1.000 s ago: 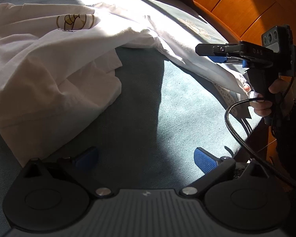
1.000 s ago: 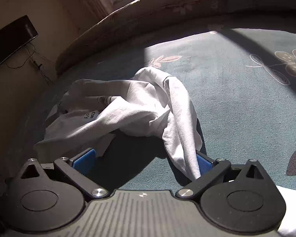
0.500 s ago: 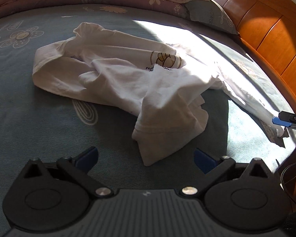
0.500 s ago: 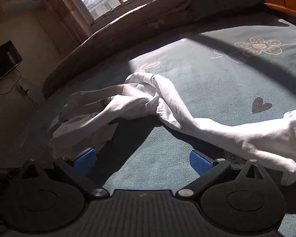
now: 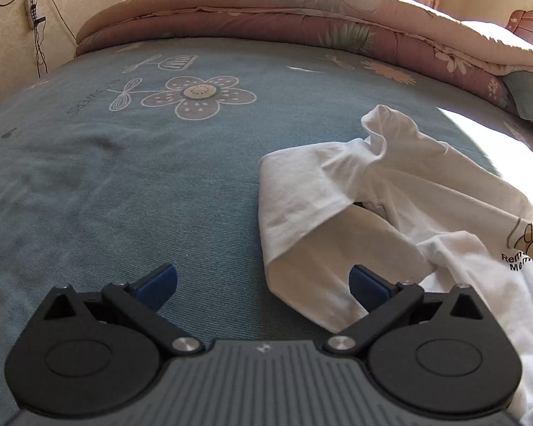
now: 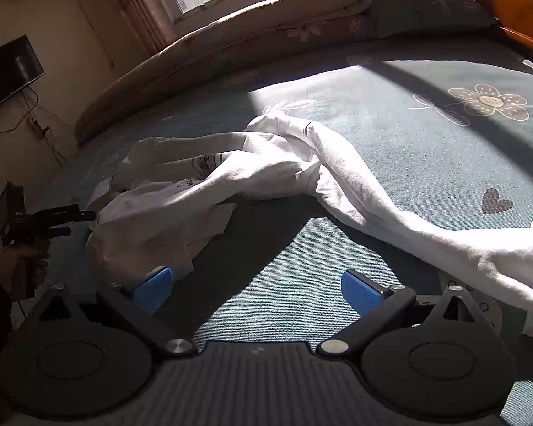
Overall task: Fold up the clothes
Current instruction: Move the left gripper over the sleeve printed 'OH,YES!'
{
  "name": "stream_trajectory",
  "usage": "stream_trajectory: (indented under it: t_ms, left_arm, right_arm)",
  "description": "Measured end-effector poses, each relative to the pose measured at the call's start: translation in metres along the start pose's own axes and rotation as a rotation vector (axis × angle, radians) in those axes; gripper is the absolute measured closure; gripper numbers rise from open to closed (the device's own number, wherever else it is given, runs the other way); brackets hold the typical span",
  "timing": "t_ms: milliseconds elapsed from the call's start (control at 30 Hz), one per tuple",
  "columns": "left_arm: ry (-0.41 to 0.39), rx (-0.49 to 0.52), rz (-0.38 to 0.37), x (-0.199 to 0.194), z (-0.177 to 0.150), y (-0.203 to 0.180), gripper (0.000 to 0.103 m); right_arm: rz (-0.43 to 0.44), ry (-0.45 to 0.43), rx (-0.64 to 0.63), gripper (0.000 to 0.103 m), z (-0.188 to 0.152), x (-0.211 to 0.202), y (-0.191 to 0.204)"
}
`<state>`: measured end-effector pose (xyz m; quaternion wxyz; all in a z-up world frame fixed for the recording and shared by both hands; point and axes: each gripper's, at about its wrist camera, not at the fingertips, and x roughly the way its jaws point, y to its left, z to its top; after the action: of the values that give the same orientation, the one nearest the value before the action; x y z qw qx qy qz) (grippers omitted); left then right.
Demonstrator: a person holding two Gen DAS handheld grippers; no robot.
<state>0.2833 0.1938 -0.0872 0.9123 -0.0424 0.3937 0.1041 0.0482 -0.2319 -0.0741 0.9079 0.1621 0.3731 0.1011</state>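
Observation:
A crumpled white T-shirt point(image 5: 401, 191) with a printed chest graphic lies on the blue flowered bed sheet point(image 5: 124, 184). In the left wrist view, one sleeve end point(image 5: 302, 234) reaches in front of the right pad of my left gripper point(image 5: 263, 287), which is open and holds nothing. In the right wrist view the shirt point(image 6: 266, 174) is bunched at the centre, with a long part point(image 6: 479, 248) trailing to the right. My right gripper point(image 6: 256, 289) is open over bare sheet, with cloth just beyond its left pad. The left gripper point(image 6: 76, 223) shows at far left, held by a hand point(image 6: 25, 259).
A folded pink quilt point(image 5: 302, 17) lies along the far side of the bed, with a pillow point(image 6: 426, 3) and a wooden headboard point(image 6: 515, 3) at the right. A TV point(image 6: 10, 71) and cables hang on the wall. Wide bare sheet lies left of the shirt.
My left gripper has swung left, from facing the headboard side to the shirt's sleeve end. The right gripper has drawn back, and cloth that lay against its right finger now rests on the bed.

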Motion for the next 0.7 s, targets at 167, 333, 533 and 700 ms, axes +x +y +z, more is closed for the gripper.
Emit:
stream_trajectory:
  t_ms: [167, 333, 533, 700]
  left_arm:
    - [0.008, 0.056, 0.148, 0.013, 0.01, 0.01, 0.0]
    - [-0.001, 0.101, 0.223, 0.004, 0.029, 0.035, 0.0]
    - [-0.063, 0.174, 0.333, -0.002, 0.068, 0.04, 0.0]
    - [-0.064, 0.122, 0.372, 0.008, 0.107, 0.054, 0.0]
  right_arm:
    - [-0.049, 0.021, -0.019, 0.0, -0.001, 0.005, 0.001]
    - [-0.078, 0.031, -0.016, 0.0, -0.002, 0.01, -0.005]
    - [-0.087, 0.042, -0.013, 0.0, -0.004, 0.015, -0.008]
    - [-0.099, 0.043, -0.037, 0.0, -0.004, 0.012, -0.006]
